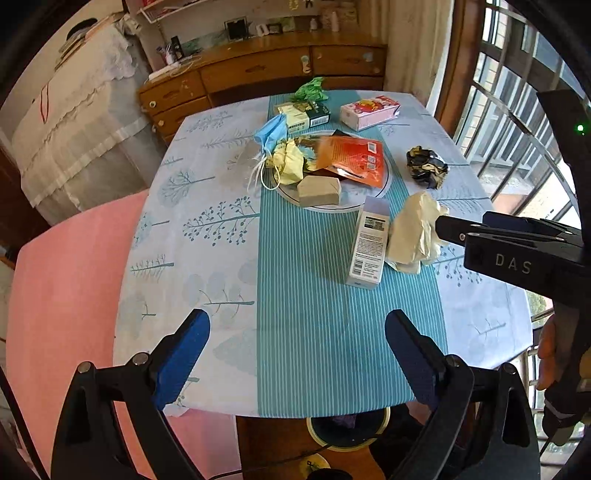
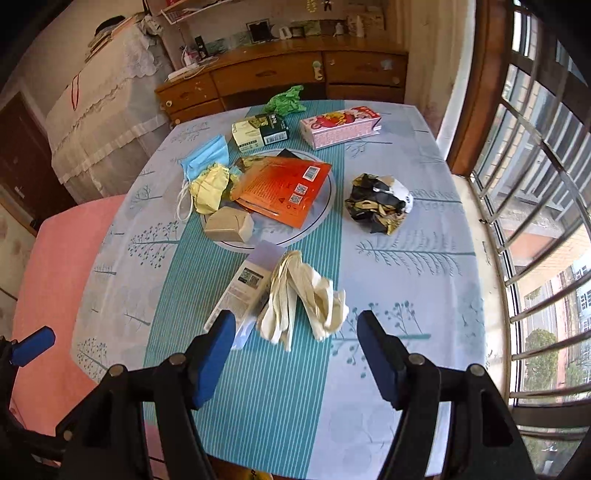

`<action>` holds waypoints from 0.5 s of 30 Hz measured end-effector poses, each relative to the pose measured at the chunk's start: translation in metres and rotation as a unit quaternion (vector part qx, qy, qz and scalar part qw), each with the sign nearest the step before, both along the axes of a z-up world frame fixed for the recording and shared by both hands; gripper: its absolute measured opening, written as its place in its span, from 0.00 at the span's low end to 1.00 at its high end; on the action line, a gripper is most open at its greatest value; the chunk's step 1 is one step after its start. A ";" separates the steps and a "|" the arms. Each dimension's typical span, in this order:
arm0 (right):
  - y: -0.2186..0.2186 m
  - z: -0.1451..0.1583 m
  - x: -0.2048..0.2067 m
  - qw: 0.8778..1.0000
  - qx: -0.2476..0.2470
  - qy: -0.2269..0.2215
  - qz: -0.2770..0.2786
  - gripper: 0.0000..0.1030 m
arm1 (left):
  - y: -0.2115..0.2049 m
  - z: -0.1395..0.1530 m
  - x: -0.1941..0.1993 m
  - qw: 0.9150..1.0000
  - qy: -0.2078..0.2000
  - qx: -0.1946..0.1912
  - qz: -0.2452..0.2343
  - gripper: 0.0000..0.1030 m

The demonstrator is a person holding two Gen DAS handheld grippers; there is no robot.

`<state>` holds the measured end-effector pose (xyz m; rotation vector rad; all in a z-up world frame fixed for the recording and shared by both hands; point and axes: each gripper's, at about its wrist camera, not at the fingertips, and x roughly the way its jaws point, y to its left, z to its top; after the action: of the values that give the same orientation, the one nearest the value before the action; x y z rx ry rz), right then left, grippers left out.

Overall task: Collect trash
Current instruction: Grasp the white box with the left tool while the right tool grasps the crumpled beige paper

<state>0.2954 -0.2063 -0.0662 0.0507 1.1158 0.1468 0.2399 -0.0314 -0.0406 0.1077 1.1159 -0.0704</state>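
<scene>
Tree-print tablecloth (image 1: 207, 206) with scattered trash before a wooden dresser (image 2: 280, 74) (both tools apart, empty)

A table (image 2: 406, 258) is standing under a pale cloth printed with blue-grey trees, a teal striped band (image 1: 317, 332) running down its middle. Behind it, a wooden sideboard (image 2: 280, 74) with drawers is lining the wall, carrying small bottles, a cable and a dark picture frame (image 1: 236, 28). To the left, a bulky piece of furniture is sitting beneath a white lace cover (image 1: 74, 122). A pink surface (image 1: 62, 295) is lying beside the table's left edge. On the right, daylight is coming through a barred window (image 2: 535, 184), with buildings showing outside.
</scene>
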 end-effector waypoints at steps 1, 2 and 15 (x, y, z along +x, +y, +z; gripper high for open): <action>0.001 -0.008 0.010 1.000 -0.003 0.008 0.009 0.67 | -0.003 -0.007 0.011 1.000 0.013 -0.003 0.008 0.90; 0.002 -0.018 0.021 1.000 -0.008 0.018 0.018 0.67 | -0.005 -0.012 0.018 1.000 0.021 -0.002 0.014 0.88; -0.031 -0.079 0.052 0.987 0.031 0.112 0.106 0.38 | -0.058 -0.082 0.102 0.992 0.116 -0.028 0.044 0.85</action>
<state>0.3475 -0.2376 -0.1456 0.0036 1.3405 0.3745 0.3416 -0.0893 -0.1230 -0.0009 1.3484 -0.0369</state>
